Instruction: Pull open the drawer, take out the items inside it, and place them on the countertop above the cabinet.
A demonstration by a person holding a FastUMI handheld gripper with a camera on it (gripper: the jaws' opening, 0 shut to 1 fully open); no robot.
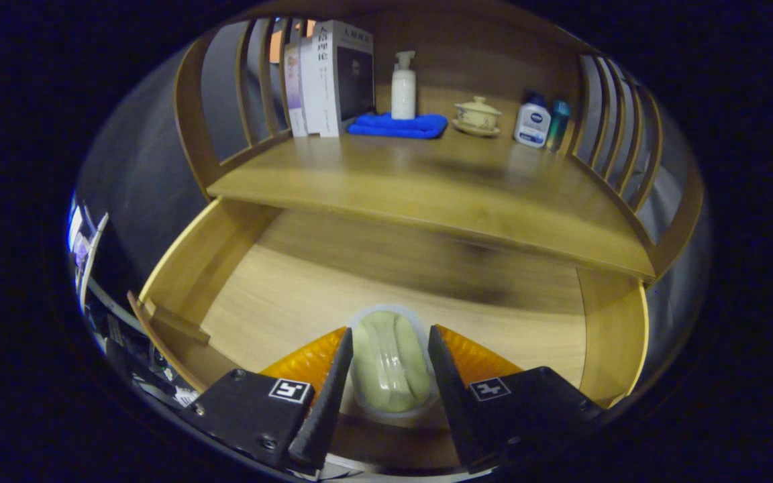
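The wooden drawer (pixel 225 282) stands pulled open below the countertop (pixel 440 181). A pale green oval item in a clear wrapper (pixel 390 362) sits between the two fingers of my gripper (pixel 390 365), held over the drawer's front part. Both fingers press on its sides, so the gripper is shut on it. The drawer floor around it is bare wood. The countertop lies beyond and above the fingers.
At the back of the countertop stand books (pixel 329 77), a white pump bottle (pixel 403 87) on a folded blue cloth (pixel 398 125), a lidded tea cup on a saucer (pixel 477 115), and two small bottles (pixel 542 122). Slatted wooden side rails (pixel 618 134) flank the shelf.
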